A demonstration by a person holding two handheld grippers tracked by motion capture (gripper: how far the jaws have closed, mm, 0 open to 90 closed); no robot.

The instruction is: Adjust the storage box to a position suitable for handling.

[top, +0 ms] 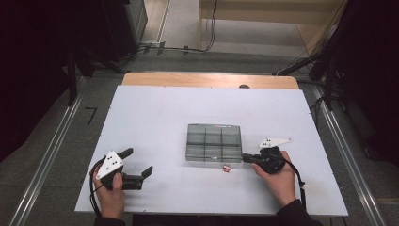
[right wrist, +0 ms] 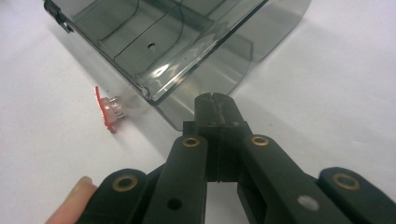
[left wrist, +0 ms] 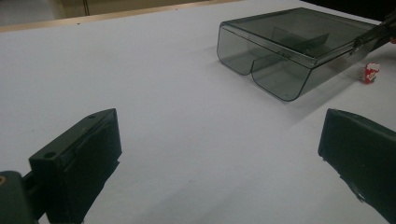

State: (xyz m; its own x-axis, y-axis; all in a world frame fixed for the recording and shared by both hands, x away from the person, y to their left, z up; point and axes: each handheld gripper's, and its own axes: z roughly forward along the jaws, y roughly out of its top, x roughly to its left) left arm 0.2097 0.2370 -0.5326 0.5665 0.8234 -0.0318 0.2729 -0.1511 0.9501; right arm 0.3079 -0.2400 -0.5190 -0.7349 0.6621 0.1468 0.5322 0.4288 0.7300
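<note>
A smoky see-through box [top: 214,125] with inner dividers lies on the middle of the white table [top: 155,113]. A small red and clear piece [top: 227,167] lies on the table just in front of it. My right gripper [top: 244,157] is shut with nothing between its jaws. In the right gripper view its tip [right wrist: 215,99] is at the rounded near corner of the box [right wrist: 187,42], and the red piece [right wrist: 111,108] lies to its left. My left gripper [top: 138,161] rests open near the table's front left. Its jaws [left wrist: 217,130] stand wide apart and point toward the box [left wrist: 285,51] and the red piece [left wrist: 371,73].
A wooden strip [top: 209,80] runs along the table's far edge. Metal rails [top: 339,141] flank the table on both sides. Dark equipment and cables [top: 188,48] lie on the floor beyond.
</note>
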